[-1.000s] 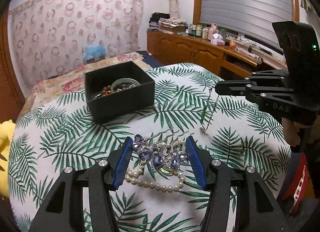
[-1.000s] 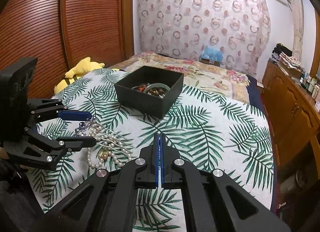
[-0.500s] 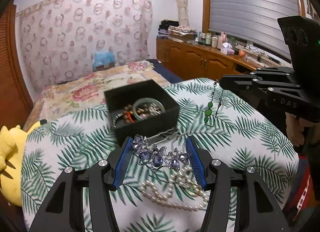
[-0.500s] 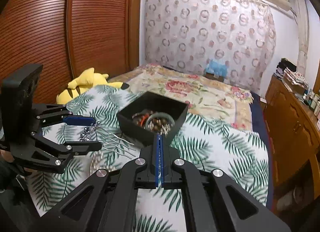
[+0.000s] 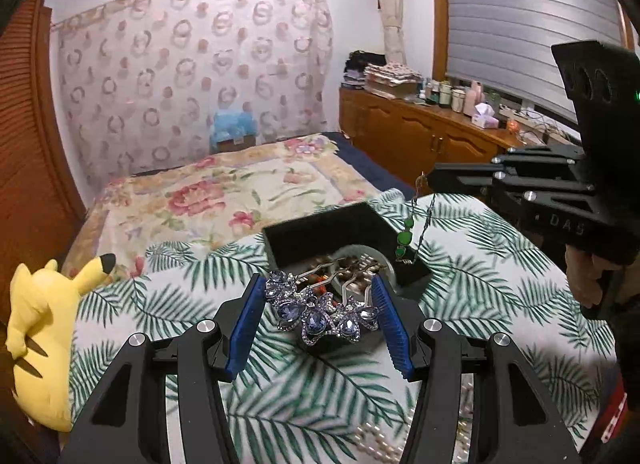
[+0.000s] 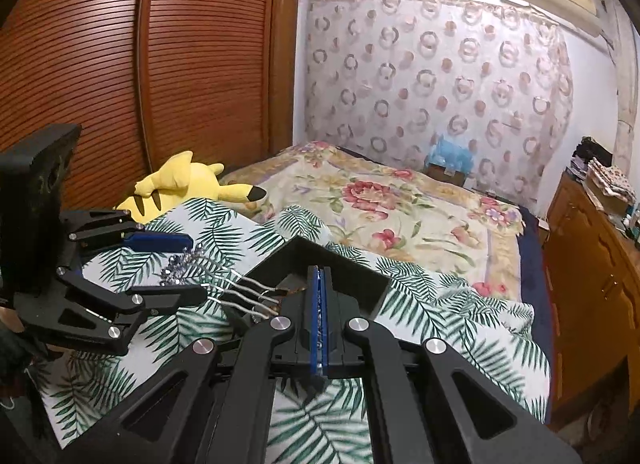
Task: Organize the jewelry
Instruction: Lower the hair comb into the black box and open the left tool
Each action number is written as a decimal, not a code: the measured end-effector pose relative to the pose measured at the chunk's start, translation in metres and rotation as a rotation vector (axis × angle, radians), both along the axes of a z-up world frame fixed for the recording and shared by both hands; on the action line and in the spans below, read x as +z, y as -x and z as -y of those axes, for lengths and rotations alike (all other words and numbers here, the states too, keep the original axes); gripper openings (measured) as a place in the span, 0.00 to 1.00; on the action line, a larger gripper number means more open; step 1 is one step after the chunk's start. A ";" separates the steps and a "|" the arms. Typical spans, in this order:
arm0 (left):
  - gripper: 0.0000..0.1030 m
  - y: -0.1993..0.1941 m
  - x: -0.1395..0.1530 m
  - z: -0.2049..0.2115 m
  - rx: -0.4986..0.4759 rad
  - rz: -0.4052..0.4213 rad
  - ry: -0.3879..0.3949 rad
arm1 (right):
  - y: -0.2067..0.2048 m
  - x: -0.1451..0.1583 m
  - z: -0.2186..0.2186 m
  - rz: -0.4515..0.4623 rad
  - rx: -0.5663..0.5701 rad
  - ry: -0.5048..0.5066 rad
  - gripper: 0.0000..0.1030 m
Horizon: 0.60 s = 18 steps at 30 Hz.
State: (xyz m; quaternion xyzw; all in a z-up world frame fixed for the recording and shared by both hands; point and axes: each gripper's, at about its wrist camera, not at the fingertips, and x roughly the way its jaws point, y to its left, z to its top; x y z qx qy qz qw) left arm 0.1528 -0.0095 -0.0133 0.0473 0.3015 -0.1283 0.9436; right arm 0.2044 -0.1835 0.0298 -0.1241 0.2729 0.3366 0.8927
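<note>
Your left gripper (image 5: 318, 310) clamps the purple jewelled hair comb (image 5: 320, 314) just short of the black box (image 5: 320, 226); your right gripper (image 6: 319, 300), pinched on the green-beaded necklace (image 5: 408, 238), dangles it over the box — bracelets already inside, pearls (image 5: 384, 440) left on the cloth.

My left gripper (image 5: 320, 316) clamps a purple jewelled metal hair comb (image 5: 320, 314), prongs over the square black jewellery box (image 5: 320, 230). My right gripper (image 5: 434, 178) dangles a green-beaded chain necklace (image 5: 408, 234) above that box's corner.
</note>
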 end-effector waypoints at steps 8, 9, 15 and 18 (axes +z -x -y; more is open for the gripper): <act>0.51 -0.030 0.000 -0.005 0.013 -0.012 -0.018 | -0.024 -0.024 -0.005 -0.048 -0.001 0.000 0.02; 0.51 -0.032 -0.001 -0.005 0.014 -0.015 -0.019 | -0.025 -0.026 -0.005 -0.053 -0.006 0.000 0.02; 0.51 -0.047 -0.003 0.002 0.005 -0.019 -0.023 | -0.031 -0.040 0.008 -0.076 -0.047 0.001 0.10; 0.51 -0.053 -0.006 0.008 -0.007 -0.020 -0.027 | -0.031 -0.043 0.016 -0.083 -0.059 -0.001 0.10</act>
